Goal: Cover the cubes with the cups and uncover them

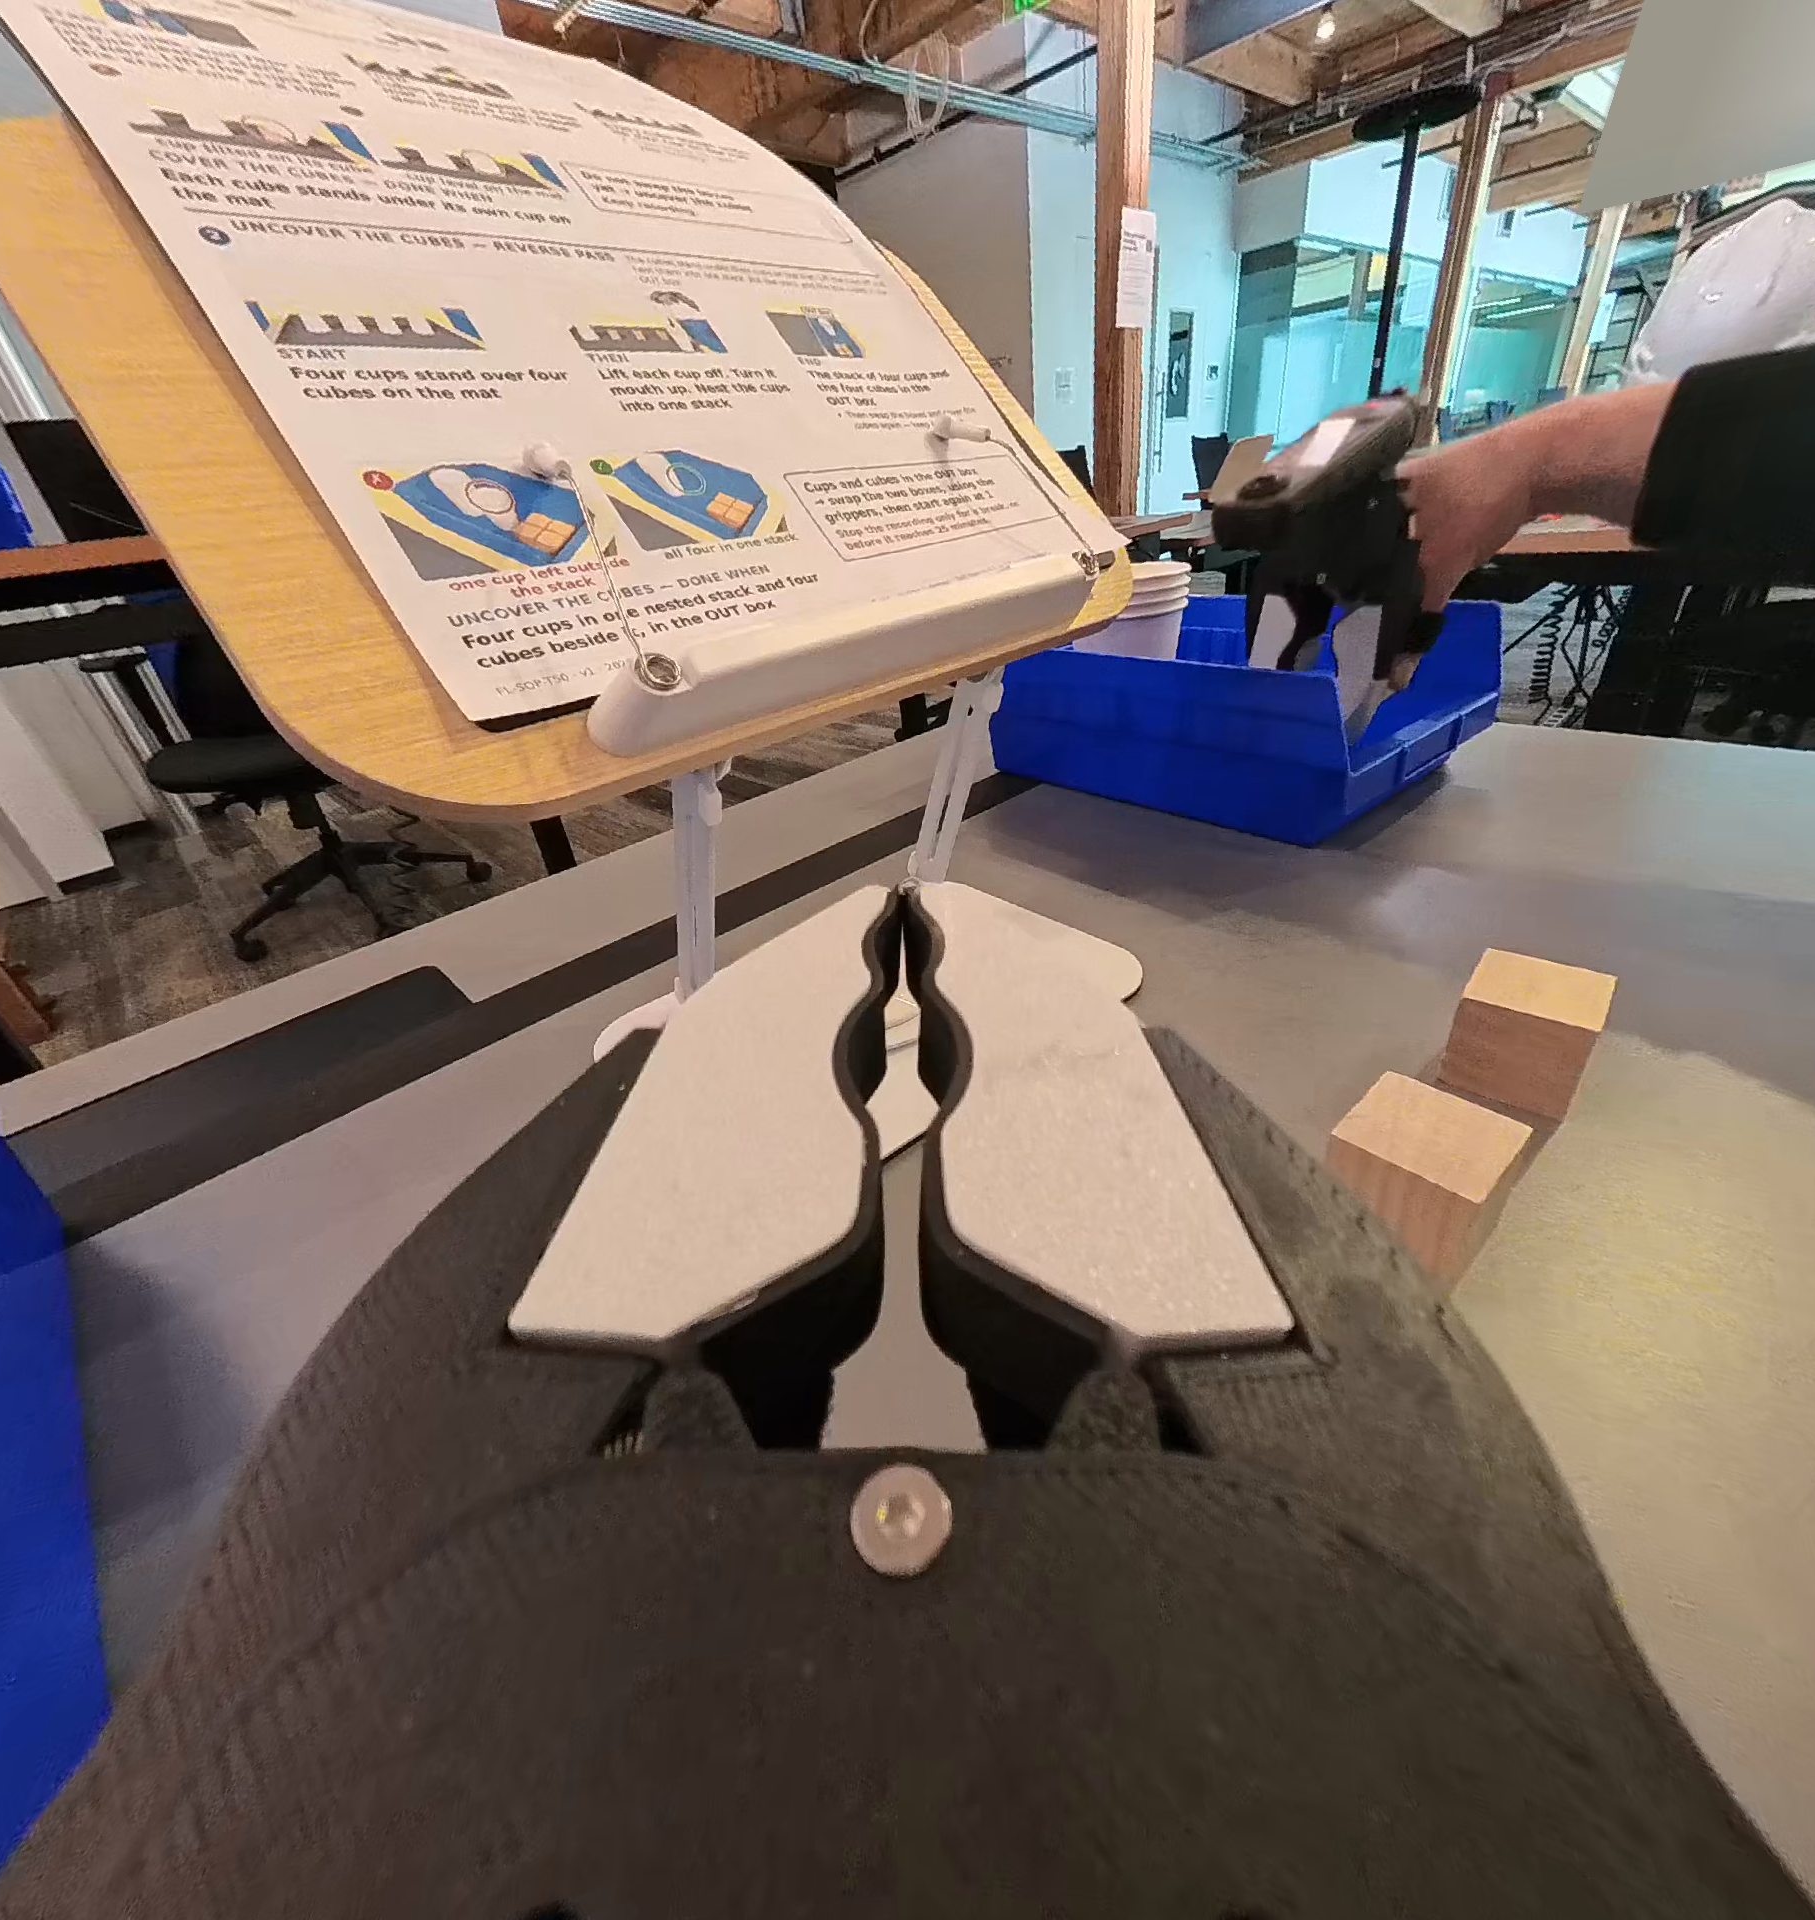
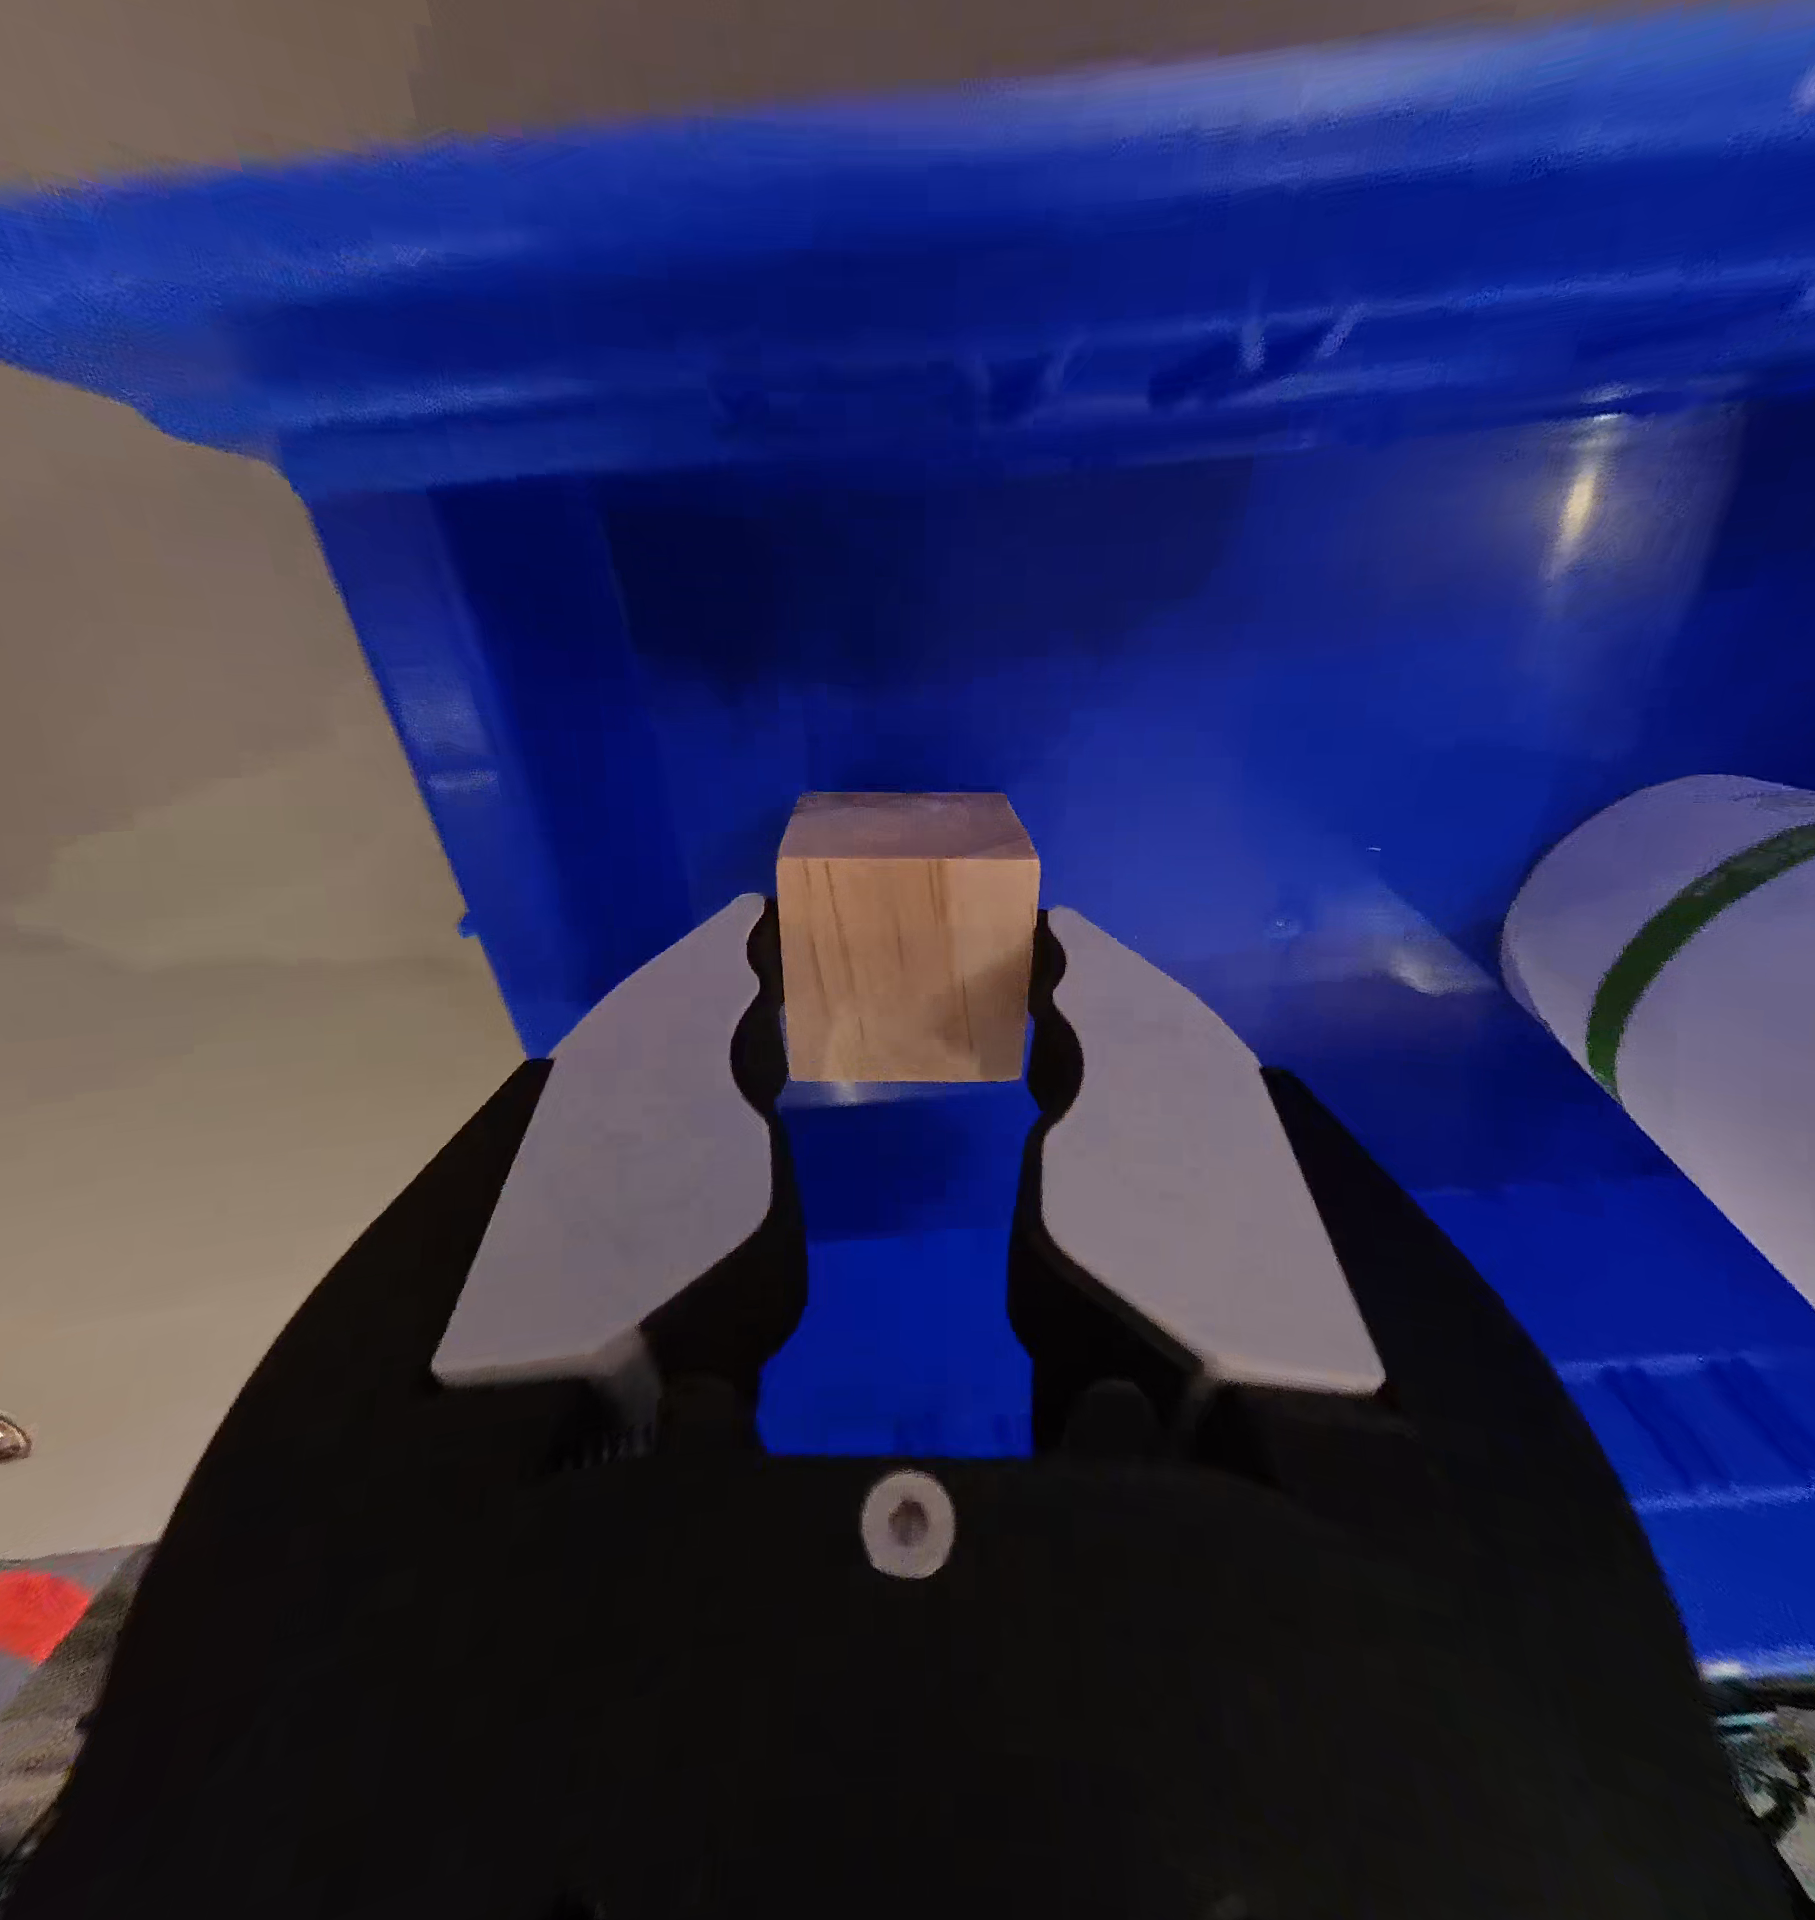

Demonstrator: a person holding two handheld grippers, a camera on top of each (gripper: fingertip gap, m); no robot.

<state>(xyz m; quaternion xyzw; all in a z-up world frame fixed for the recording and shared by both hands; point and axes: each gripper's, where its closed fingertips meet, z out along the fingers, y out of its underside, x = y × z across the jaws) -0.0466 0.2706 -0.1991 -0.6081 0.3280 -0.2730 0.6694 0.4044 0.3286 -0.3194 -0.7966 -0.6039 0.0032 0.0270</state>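
left hand-held gripper (image 1: pixel 901 914): jaws closed, tips touching, nothing between them. Held low over the grey desk (image 1: pixel 1661 883), pointing at the base of the document stand (image 1: pixel 529 343).
right hand-held gripper (image 2: pixel 905 935): clamped on a wooden cube (image 2: pixel 905 940), one finger on each side face, cube at the fingertips.
right hand pose: in the left wrist view a bare hand (image 1: pixel 1474 520) with a dark sleeve reaches in from the right, tool angled down into the blue bin (image 1: pixel 1194 738).
held cube: inside the bin, whether it touches the floor I can't tell.
cups: white cup with green band (image 2: pixel 1703 966) lying on its side in the bin, right of the cube; white stack (image 1: pixel 1152 608) at the bin's far end.
other cubes: two wooden cubes (image 1: pixel 1428 1164) on the desk, just beside each other, right of the left tool.
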